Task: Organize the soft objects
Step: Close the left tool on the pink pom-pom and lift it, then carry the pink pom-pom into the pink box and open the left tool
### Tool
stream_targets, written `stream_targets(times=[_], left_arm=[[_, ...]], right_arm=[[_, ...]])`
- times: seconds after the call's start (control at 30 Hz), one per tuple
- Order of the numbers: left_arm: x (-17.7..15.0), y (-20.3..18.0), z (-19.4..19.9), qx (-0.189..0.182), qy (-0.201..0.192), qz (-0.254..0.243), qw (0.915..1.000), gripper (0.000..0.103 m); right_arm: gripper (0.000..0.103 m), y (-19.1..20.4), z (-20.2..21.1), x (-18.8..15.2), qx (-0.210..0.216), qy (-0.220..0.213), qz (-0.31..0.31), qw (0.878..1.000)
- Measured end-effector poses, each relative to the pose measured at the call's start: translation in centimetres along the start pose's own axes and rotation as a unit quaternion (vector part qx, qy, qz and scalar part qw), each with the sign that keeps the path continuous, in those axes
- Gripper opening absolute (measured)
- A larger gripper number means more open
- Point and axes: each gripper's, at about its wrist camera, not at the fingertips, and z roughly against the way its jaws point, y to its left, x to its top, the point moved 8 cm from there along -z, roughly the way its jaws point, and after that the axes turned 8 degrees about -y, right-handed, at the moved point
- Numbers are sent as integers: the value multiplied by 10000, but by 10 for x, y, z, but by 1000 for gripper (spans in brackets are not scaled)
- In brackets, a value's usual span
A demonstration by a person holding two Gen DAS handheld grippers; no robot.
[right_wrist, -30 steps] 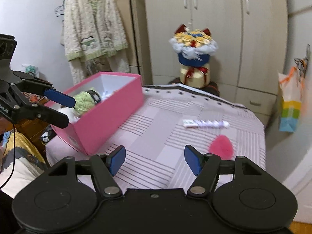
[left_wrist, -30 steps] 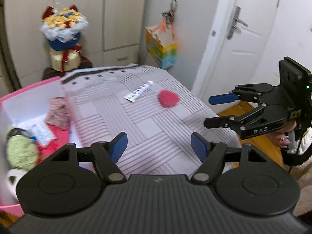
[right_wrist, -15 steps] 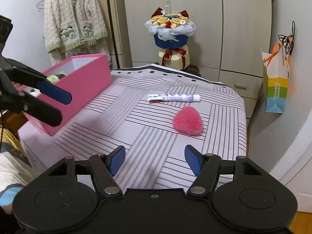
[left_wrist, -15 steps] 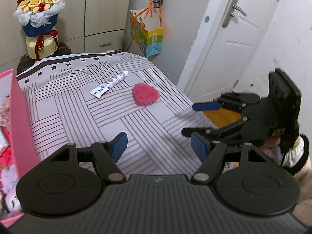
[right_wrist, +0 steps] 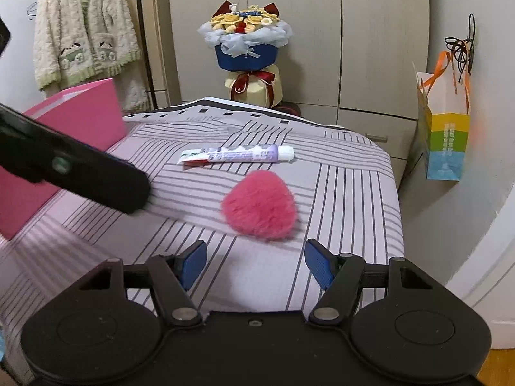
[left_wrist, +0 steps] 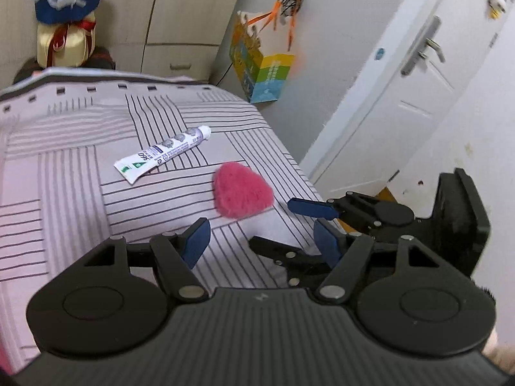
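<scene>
A fluffy pink heart-shaped pad (right_wrist: 260, 207) lies on the striped table cover, also in the left wrist view (left_wrist: 240, 194). A white and purple tube (right_wrist: 238, 155) lies just behind it, also in the left wrist view (left_wrist: 162, 153). My right gripper (right_wrist: 256, 262) is open and empty, close in front of the pink pad. My left gripper (left_wrist: 262, 241) is open and empty, a little short of the pad. A pink box (right_wrist: 67, 128) stands at the left.
A flower bouquet (right_wrist: 246, 48) stands behind the table. A coloured paper bag (right_wrist: 445, 141) hangs at the right wall. A cardigan (right_wrist: 85, 32) hangs at the back left. A white door (left_wrist: 405, 80) is to the right. The table's right edge (right_wrist: 397, 212) drops off near the pad.
Both grippers have moved forward and right toward the pink pad, which now looms larger. The pink box has slid out of the left wrist view. Both stay open.
</scene>
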Motion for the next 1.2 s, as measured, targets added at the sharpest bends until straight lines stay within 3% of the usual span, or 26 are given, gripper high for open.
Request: stream_targets(times=[0.33,0.47,0.57,0.67,0.7,0.87,1.2], left_arm=[[5,24,-63,426,-36,352,9985,63],[4,29,-71,468,-104,411,9980,57],[4,27,-72,374,-125,432,9983,44],[1,27,-74,248,-89,525,9983,35],[0,27,-74,249,-105,520,9983,34],[-2,23,-71,244,-199,400,9987,32],[-14,10,-49,295,-129,265,9991,33]], right_arm=[[72,-6,-35,9,98,7,-474,9988],[73,-1,-39,9,17,-43,-353,9994],[72,2,-38,7,-100,-81,-202,9997],[56,2,-36,7,-275,-148,-89,9995],[55,2,-35,7,-268,-156,-109,9995],[49,2,-32,6,-243,-186,-182,9994],[48,25,-9,0,-436,-208,-175,9987]])
